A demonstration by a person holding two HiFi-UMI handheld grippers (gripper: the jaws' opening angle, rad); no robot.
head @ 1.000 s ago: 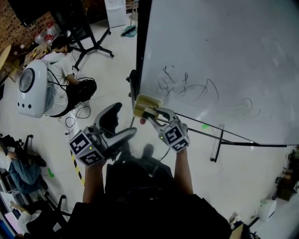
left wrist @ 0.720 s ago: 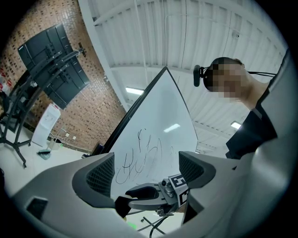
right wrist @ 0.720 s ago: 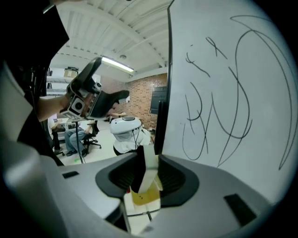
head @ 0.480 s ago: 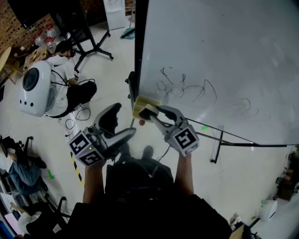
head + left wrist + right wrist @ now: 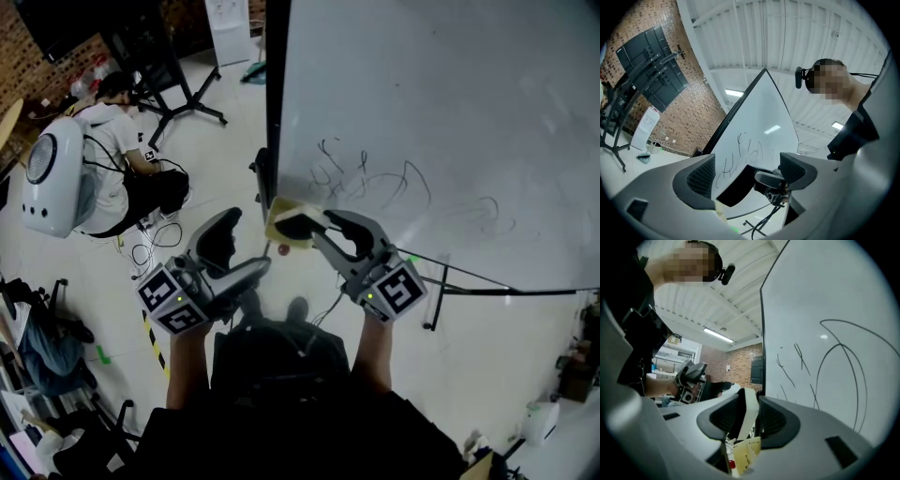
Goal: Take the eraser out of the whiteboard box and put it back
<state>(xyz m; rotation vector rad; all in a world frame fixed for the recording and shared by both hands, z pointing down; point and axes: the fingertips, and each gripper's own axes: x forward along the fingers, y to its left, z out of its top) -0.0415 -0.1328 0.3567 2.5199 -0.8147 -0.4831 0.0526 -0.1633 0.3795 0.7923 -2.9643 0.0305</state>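
Note:
The eraser [image 5: 285, 221], cream-backed with a black felt face, is clamped between the jaws of my right gripper [image 5: 302, 225] close to the whiteboard [image 5: 450, 112], just below its black scribbles. In the right gripper view the eraser [image 5: 750, 405] stands on edge between both pads, and a yellowish carton, apparently the whiteboard box [image 5: 746, 452], shows below the jaws. My left gripper [image 5: 240, 247] hangs lower left of it, open and empty. From the left gripper view the eraser's black face [image 5: 736, 185] appears between its spread jaws, farther off.
The whiteboard's stand legs [image 5: 437, 292] and a bar run along the floor to the right. A person with a white hard-shell backpack [image 5: 54, 178] sits on the floor at left beside cables. A black stand [image 5: 178, 89] is behind. A small red thing [image 5: 284, 248] lies below the eraser.
My right gripper has risen with the eraser, and its marker cube has swung right and nearer the camera. The left gripper has stayed put. The seated person has shifted a little.

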